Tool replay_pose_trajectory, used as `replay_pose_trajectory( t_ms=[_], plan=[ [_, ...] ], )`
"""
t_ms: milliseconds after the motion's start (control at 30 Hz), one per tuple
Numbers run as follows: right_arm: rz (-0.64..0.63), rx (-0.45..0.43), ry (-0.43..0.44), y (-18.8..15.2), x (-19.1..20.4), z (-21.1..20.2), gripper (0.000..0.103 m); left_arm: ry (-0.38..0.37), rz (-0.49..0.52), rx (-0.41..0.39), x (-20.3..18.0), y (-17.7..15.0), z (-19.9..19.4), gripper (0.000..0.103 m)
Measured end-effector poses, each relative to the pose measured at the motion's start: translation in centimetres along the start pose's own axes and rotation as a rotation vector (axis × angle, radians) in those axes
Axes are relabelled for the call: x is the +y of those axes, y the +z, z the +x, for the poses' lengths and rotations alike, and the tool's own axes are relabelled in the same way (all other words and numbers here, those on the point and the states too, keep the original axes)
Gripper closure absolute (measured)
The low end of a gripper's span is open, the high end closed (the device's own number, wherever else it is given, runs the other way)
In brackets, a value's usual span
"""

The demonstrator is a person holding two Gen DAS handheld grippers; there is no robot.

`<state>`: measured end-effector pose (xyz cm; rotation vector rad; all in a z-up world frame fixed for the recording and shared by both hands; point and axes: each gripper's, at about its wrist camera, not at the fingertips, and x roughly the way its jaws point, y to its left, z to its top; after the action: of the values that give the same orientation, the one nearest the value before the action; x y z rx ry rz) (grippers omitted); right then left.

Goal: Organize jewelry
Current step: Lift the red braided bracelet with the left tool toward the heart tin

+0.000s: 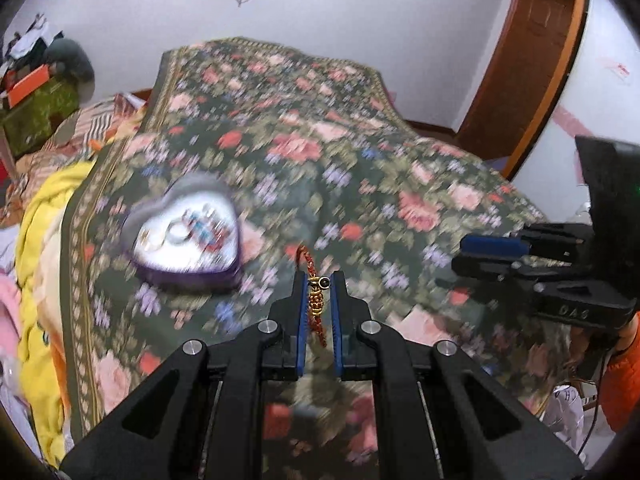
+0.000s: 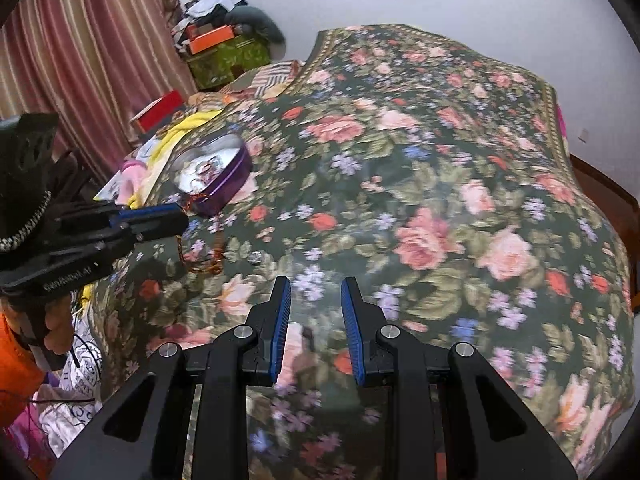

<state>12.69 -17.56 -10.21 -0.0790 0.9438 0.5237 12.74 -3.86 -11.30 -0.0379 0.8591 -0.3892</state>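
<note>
Red braided bracelet (image 1: 316, 304) sat clenched in the left gripper (image 1: 319, 280). The heart-shaped tin (image 1: 186, 232) lay at ten o'clock. The right gripper (image 2: 316, 286) hung released.

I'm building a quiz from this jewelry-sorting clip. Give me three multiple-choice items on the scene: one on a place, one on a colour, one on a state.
1. Where is the heart-shaped box?
A. on the floral bedspread
B. on the floor
C. in the right gripper

2. What colour is the cord of the bracelet?
A. green
B. red
C. white

3. How is the right gripper?
A. shut on a ring
B. shut on the box
C. open, holding nothing

Answers:
1. A, the box sits on the bedspread, ahead and left of the left gripper.
2. B, red braid with gold beads shows between the pads.
3. C, only bedspread shows in the gap between its fingers.
</note>
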Motion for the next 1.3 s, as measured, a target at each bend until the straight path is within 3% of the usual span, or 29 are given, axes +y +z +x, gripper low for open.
replay_pose_trajectory(
  t_ms=[267,567,733,800,1100,1300],
  plan=[
    [-0.089,0.060,0.012,1.4,3.1,3.6,0.080,0.018,-0.064,0.028,3.1,-2.0,0.3,0.094],
    [-0.136,0.139,0.027,1.7,4.5,7.1,0.080,-0.023,-0.108,0.037,4.9,-2.7,1.5,0.094],
    [-0.157,0.119,0.020,1.4,4.9,7.3,0.081,-0.038,-0.121,0.044,5.3,-2.9,2.1,0.094],
    [-0.154,0.116,0.025,1.5,4.9,7.3,0.094,-0.041,-0.121,0.044,5.2,-2.9,2.2,0.094],
    [-0.094,0.026,0.069,2.7,4.6,4.7,0.094,-0.020,-0.090,0.048,4.2,-2.9,2.1,0.094],
    [-0.104,-0.039,0.041,3.2,4.8,2.1,0.094,-0.011,-0.077,0.021,3.6,-2.4,1.0,0.094]
  ],
)
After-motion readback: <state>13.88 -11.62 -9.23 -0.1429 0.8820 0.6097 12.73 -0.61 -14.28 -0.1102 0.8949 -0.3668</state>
